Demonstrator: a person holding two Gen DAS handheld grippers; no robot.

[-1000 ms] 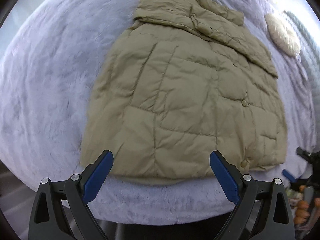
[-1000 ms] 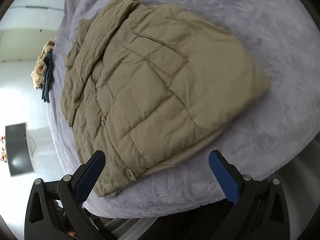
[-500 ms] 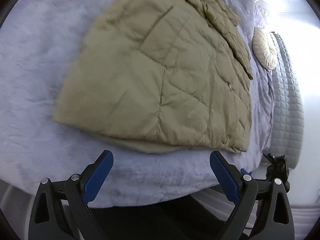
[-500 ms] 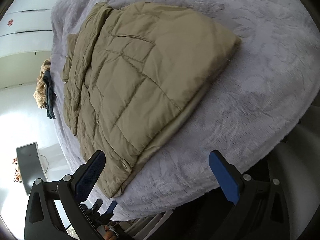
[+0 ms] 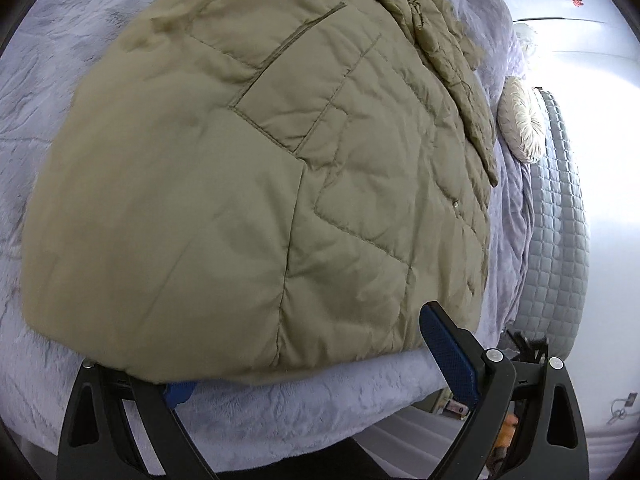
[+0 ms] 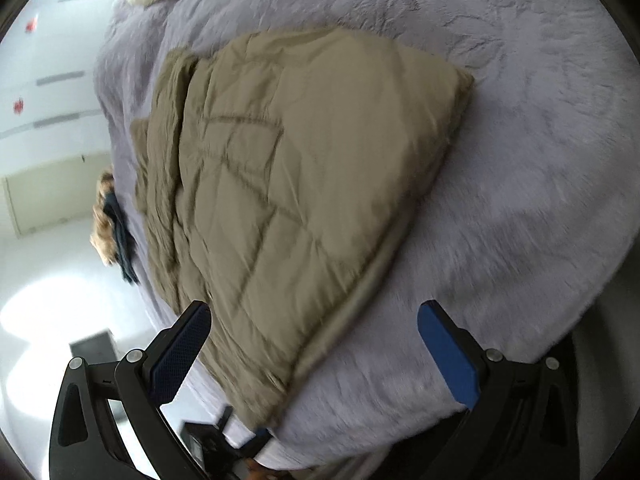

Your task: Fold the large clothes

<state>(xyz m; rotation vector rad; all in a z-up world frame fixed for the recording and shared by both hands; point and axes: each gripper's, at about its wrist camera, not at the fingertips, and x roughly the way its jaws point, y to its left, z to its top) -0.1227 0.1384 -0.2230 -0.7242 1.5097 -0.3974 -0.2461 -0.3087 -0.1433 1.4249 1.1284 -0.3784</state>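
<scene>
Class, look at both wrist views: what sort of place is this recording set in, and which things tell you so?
Most likely a bedroom. A khaki quilted jacket lies on a bed covered by a plush lavender blanket, a round cream cushion sits near a grey quilted headboard, and more clothes are piled at the bed's edge.

Left gripper (image 5: 316, 356) as I see it from its wrist camera: two black plastic fingers of angular, skeletal form with triangular cut-outs, each faced on the inner side with a blue, finely textured pad (image 5: 448, 354). Round silver screw heads mark the pivots near each finger's upper edge. Right gripper (image 6: 314, 344) from its own camera: the same build, black fingers with silver pivot screws in pairs and blue cross-hatched pads (image 6: 448, 354). I see no cables, sleeves or skin.
</scene>
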